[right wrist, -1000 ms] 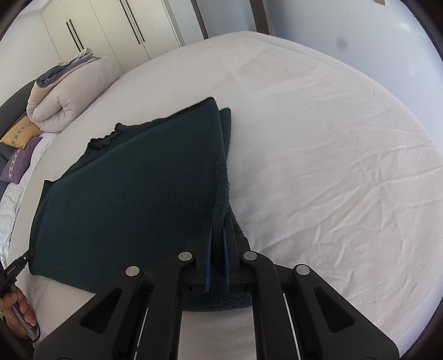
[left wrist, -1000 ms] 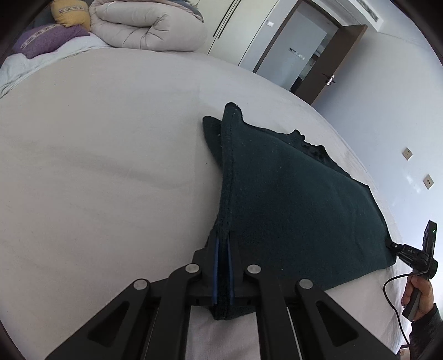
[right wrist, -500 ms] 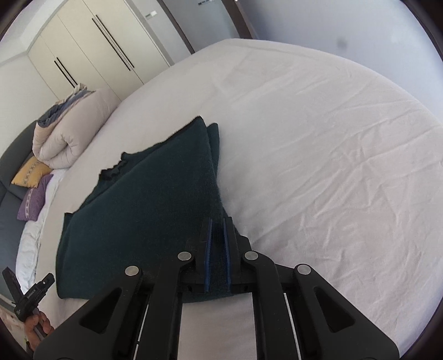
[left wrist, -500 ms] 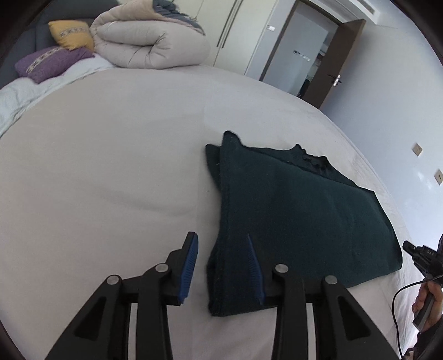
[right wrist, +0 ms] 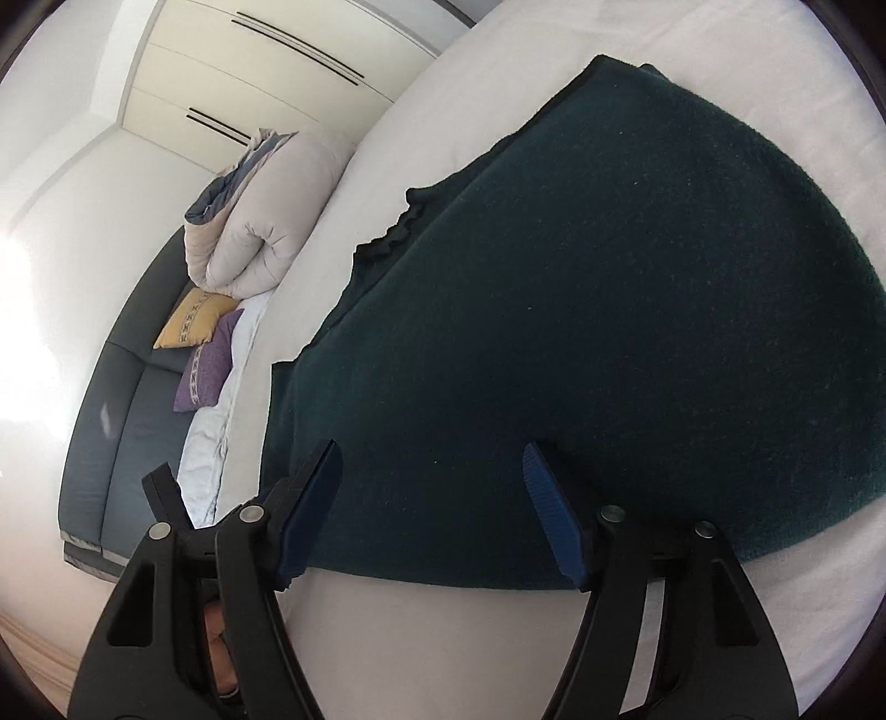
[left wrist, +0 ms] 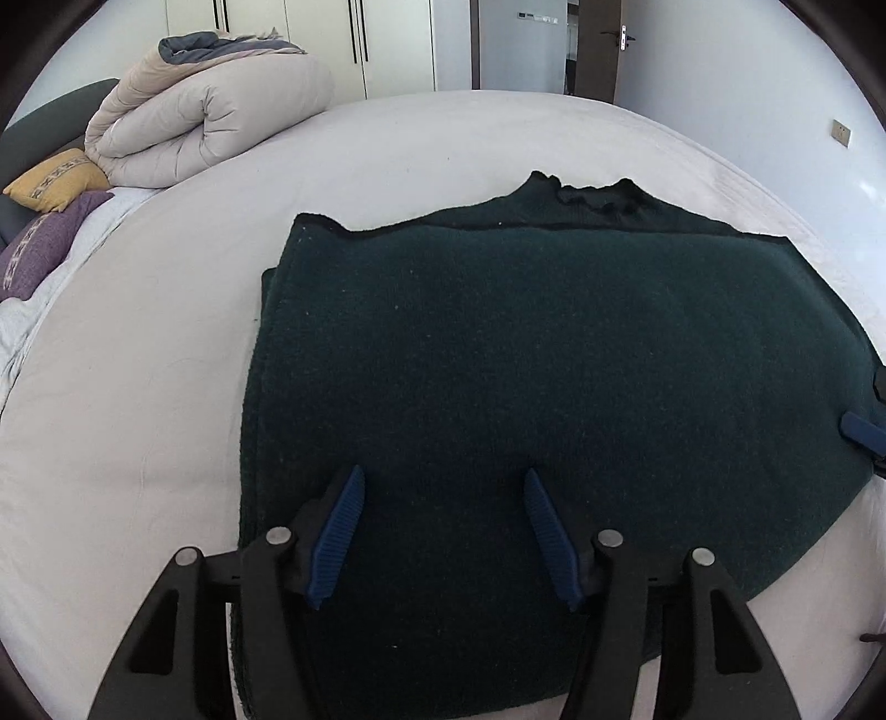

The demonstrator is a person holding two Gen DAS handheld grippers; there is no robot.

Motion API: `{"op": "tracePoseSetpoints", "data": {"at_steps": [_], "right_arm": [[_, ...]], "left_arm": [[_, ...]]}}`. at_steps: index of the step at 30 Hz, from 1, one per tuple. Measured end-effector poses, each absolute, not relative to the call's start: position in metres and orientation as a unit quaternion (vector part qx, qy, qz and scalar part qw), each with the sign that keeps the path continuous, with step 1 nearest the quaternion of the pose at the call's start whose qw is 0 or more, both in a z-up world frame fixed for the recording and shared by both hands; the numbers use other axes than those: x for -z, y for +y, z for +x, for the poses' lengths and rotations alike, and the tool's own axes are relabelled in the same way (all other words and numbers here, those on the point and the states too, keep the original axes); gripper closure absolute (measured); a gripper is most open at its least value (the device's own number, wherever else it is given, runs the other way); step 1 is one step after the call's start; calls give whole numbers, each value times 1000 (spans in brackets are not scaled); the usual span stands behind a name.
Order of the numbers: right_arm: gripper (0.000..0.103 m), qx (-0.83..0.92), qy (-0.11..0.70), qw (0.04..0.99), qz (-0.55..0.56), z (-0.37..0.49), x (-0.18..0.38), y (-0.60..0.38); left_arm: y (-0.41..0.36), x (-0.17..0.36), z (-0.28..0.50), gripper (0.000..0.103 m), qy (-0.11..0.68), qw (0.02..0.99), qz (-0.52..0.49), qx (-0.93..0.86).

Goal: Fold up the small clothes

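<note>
A dark green knitted garment (left wrist: 554, 360) lies folded flat on the white bed sheet (left wrist: 138, 415), its ruffled collar at the far edge. My left gripper (left wrist: 443, 498) hovers over the garment's near part, its jaws opening, and nothing is pinched between the blue pads (left wrist: 338, 531). In the right wrist view the same garment (right wrist: 609, 277) fills the middle. Over its near edge my right gripper (right wrist: 432, 476) is opening too, with the cloth below the jaws but not pressed. A blue pad of the right gripper (left wrist: 861, 432) shows at the left view's right edge.
A rolled beige duvet (left wrist: 210, 122) sits at the bed's far left, with a yellow cushion (left wrist: 55, 180) and a purple cushion (left wrist: 39, 249) beside it. White wardrobes (left wrist: 332, 44) and a door stand behind. A dark headboard (right wrist: 127, 399) runs along the left in the right wrist view.
Both grippers let go of the garment's edge and stand open; the left one released first. The garment now lies flat. Both cameras have swung to face it squarely.
</note>
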State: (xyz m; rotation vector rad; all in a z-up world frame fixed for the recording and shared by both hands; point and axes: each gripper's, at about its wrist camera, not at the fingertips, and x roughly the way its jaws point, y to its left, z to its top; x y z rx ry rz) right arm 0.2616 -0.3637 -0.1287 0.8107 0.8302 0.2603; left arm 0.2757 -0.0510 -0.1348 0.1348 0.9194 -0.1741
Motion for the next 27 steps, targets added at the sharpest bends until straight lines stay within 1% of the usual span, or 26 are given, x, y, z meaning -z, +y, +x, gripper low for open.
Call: {"op": "tracePoseSetpoints", "data": {"at_steps": [3,4,9,11,12,13,15,17,22,27], "right_arm": [[43,-89,377,834,393,251,131,-386],[44,-72,368,835,404,245,132,-399],[44,28,322,839,438,209,128,-452],[44,54,310,841,439,200,122,-458],[41,66,306,844,435,197,117,-458],[40,80,298,849,429,195,110,-457],[40,76,283,852,433,197,100,-461],[40,30,290,852,434,220,93,-444],[40,-89,350,844,397,302,78,-365],[40,-178,407,811,380,392,95,-286]], "left_arm": [[-52,136,276,40,442,890,67,85],[-53,137,276,40,442,891,69,84],[-51,138,276,40,441,891,63,87],[-51,138,273,40,440,892,62,88],[-50,139,273,40,439,892,61,88],[-50,139,273,40,438,893,61,89],[-50,140,272,40,435,894,61,88],[-49,140,270,40,432,896,60,88],[-45,144,268,39,420,901,48,94],[-37,146,266,39,414,904,27,105]]}}
